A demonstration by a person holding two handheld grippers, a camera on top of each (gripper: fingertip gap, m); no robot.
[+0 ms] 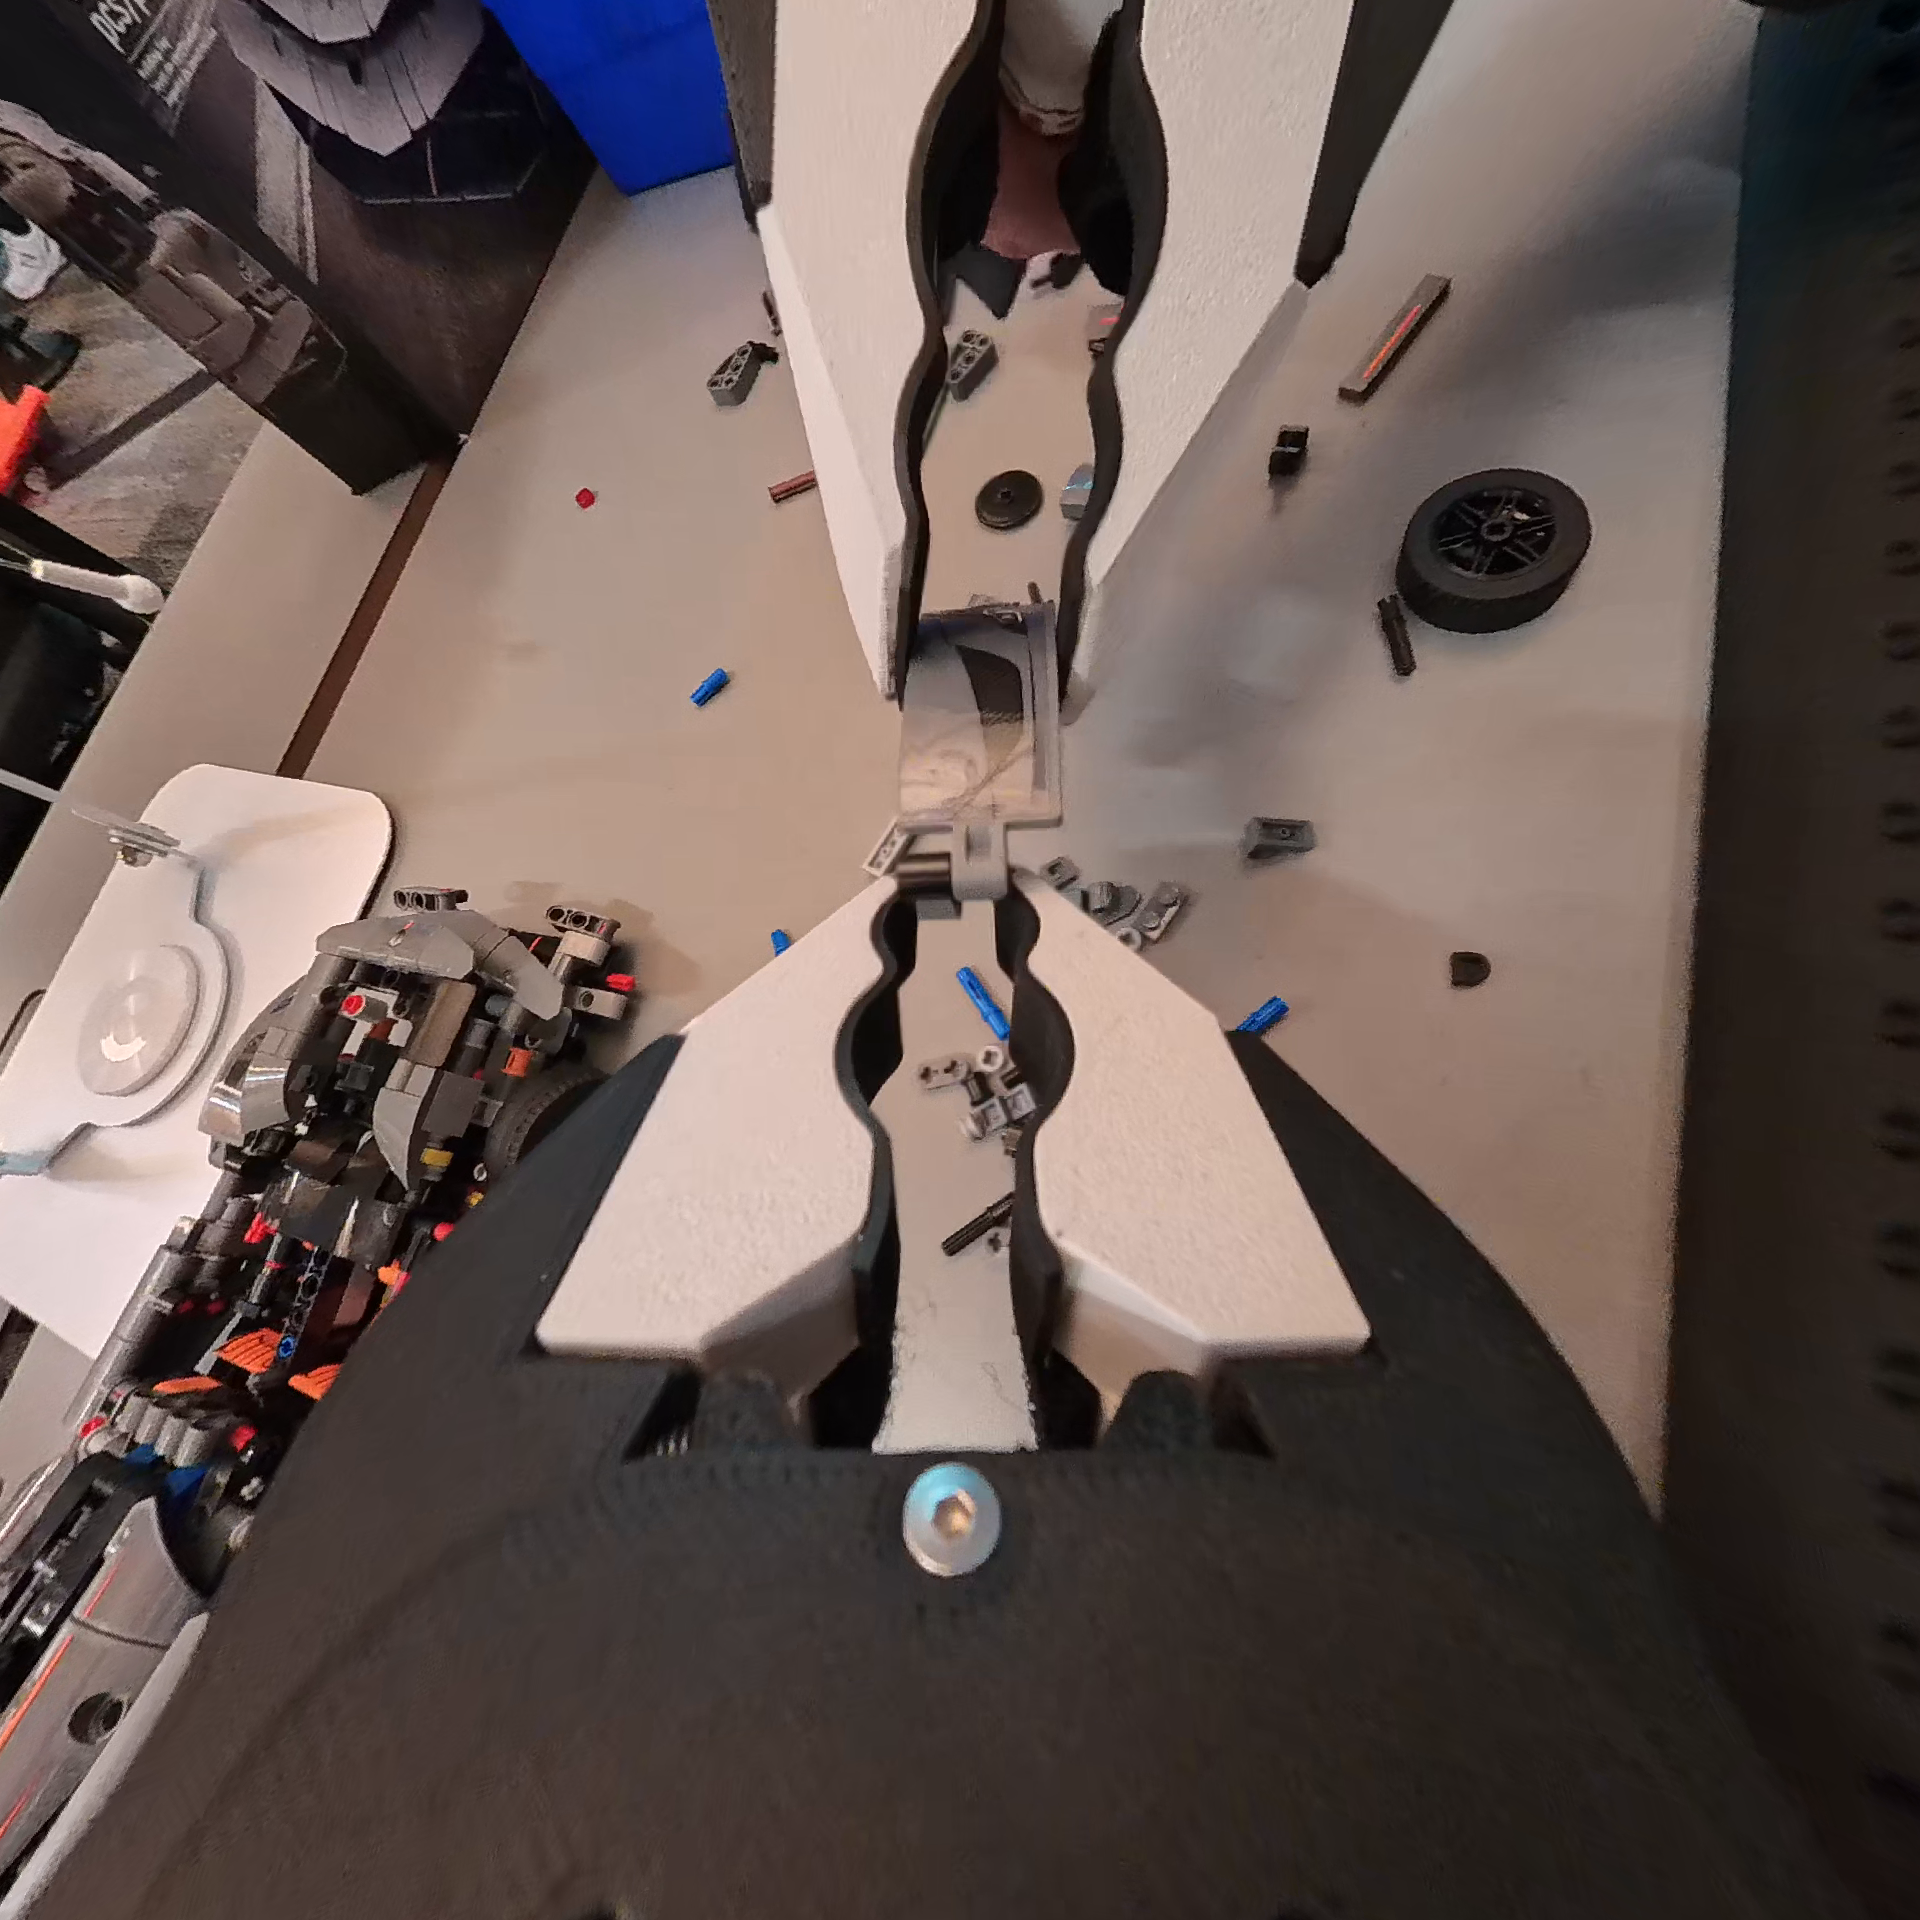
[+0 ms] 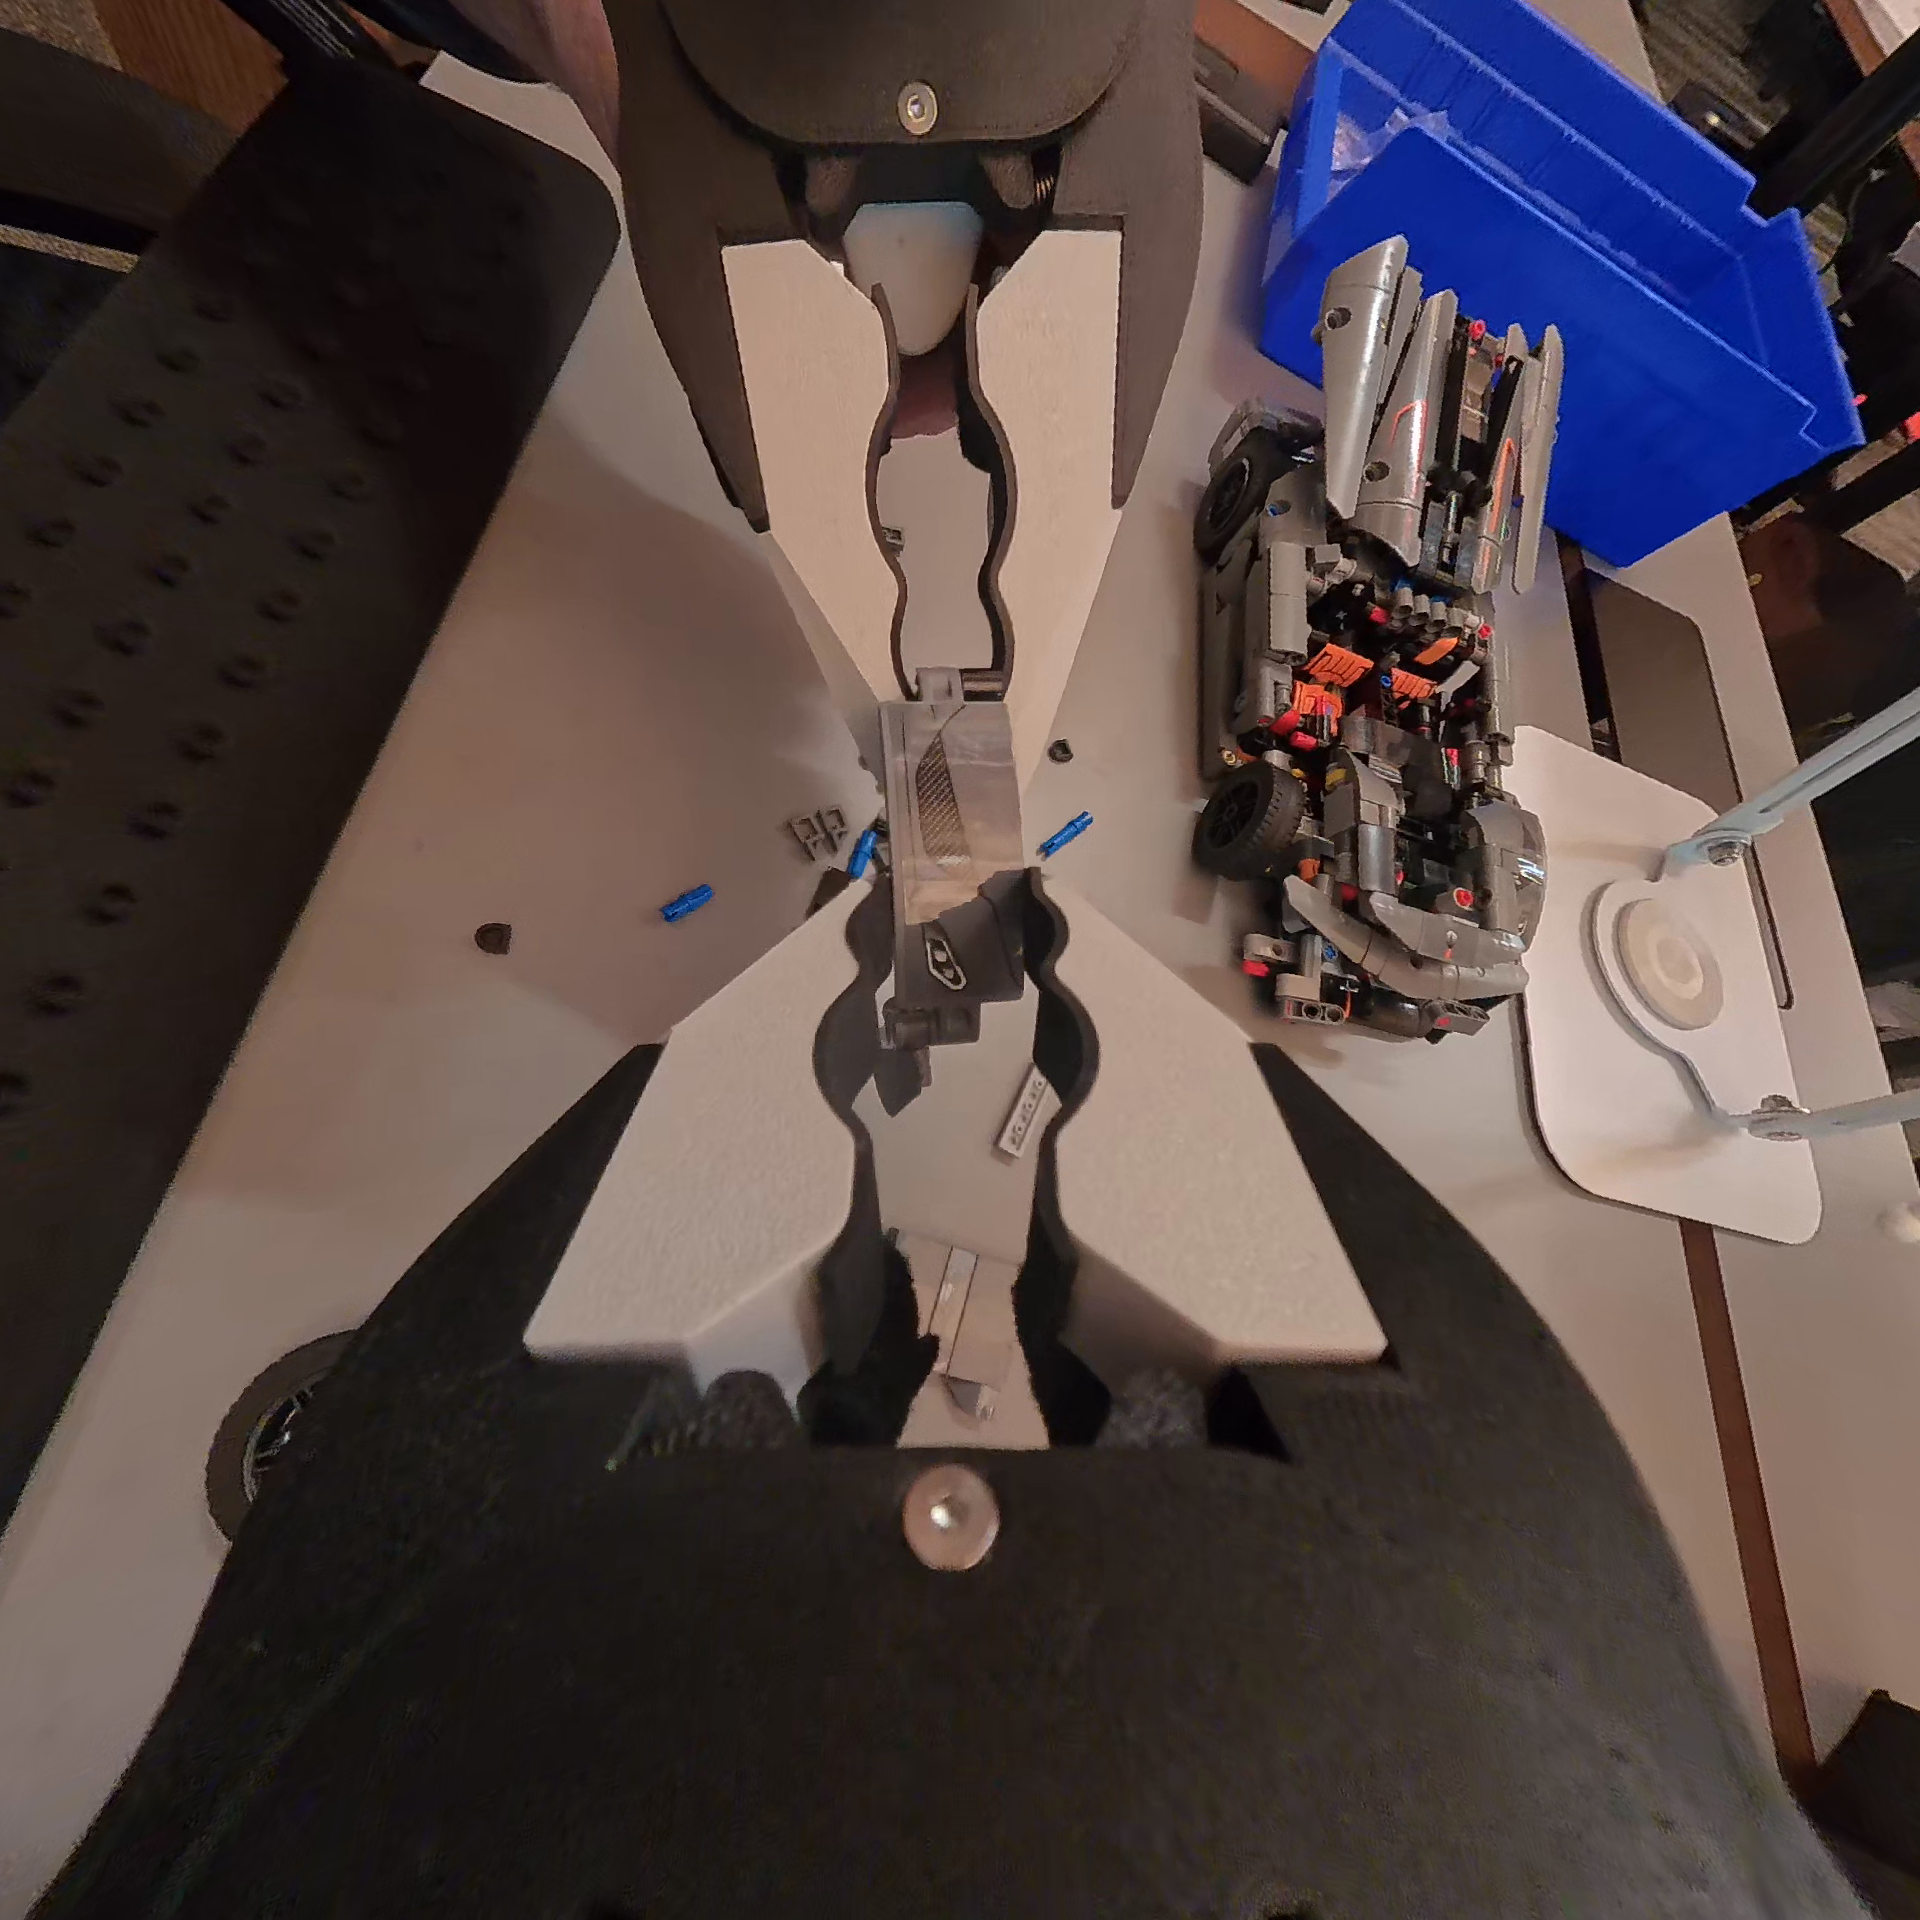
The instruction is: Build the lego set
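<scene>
Both tongs are clamped on one grey panel piece [image 1: 982, 727] held above the counter [image 1: 582, 644]: the left tongs [image 1: 956, 894] pinch its hinge end, and the right tongs [image 2: 951, 935] grip the opposite, darker end, so the panel bridges the gap between the two tips. The part-built car [image 2: 1382, 727] that the panel presumably belongs to lies well off to the right of the right tongs, beside the blue bin [image 2: 1558, 281], apart from everything held. The main risk, as I judge it, is that the hinge folds or pops apart if the two tongs twist or pull against each other, since each holds only a narrow end. A slip at either tip would drop the panel among the loose parts below, where the small grey bits [image 1: 987, 1091] and blue pins [image 1: 982, 1003] under the left tongs could be scattered or lost. The loose wheel [image 1: 1493, 561], to the right of the left tongs, could roll if knocked. Much is hard to read: how deep each grip sits is hidden by the white fingers, and the panel's underside shows in neither view. The car is cut off at the left edge of the left wrist view, where its rear blurs. Whether the hinge is fully seated I cannot tell.
</scene>
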